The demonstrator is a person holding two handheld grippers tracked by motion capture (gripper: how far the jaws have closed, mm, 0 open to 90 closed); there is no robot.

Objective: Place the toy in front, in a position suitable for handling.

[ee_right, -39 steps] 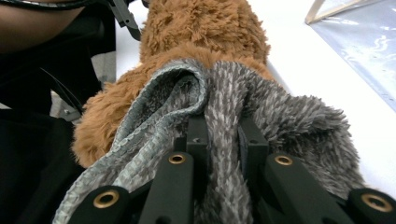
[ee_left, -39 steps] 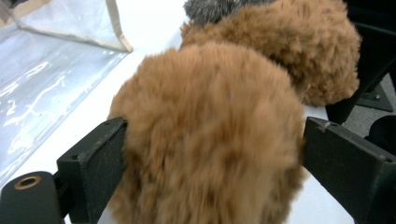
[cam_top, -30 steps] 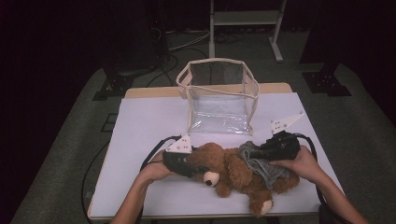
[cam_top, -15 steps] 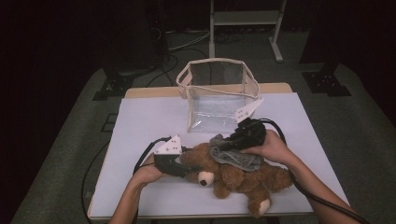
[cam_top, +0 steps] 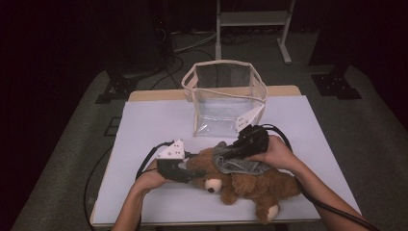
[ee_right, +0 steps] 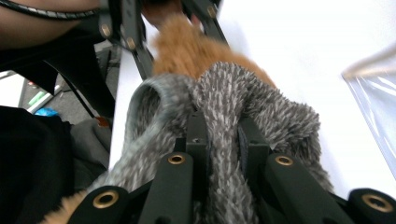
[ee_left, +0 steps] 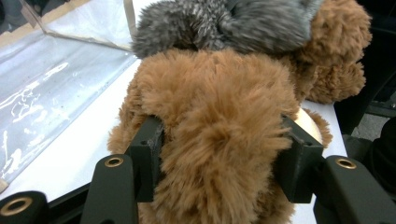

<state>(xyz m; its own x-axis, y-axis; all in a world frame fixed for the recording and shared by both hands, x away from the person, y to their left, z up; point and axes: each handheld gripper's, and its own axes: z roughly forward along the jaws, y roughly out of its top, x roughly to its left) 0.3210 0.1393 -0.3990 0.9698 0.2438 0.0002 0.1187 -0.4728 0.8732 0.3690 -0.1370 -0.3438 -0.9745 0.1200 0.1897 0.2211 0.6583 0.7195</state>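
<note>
Two grippers: both grip the soft toy on the white table (cam_top: 144, 125).
Teddy bear (cam_top: 250, 185): lies on its side in front of the clear bag (cam_top: 223, 98).
Left gripper (ee_left: 219, 158): its jaws have just been closing; brown fur of the bear's head sits between them, pressed by both pads.
Right gripper (ee_right: 219, 140): jaws narrow, pinching a fold of the grey scarf (ee_right: 224, 102) at the bear's neck.

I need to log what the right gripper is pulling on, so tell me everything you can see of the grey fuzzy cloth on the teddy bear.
The grey cloth is a shaggy, grey-and-white flecked knit, like a small scarf, soft and bunched into folds and one loop. It lies draped over the brown teddy bear on the white table, near the bear's head. The right gripper is shut on a pinched fold of it.
</note>
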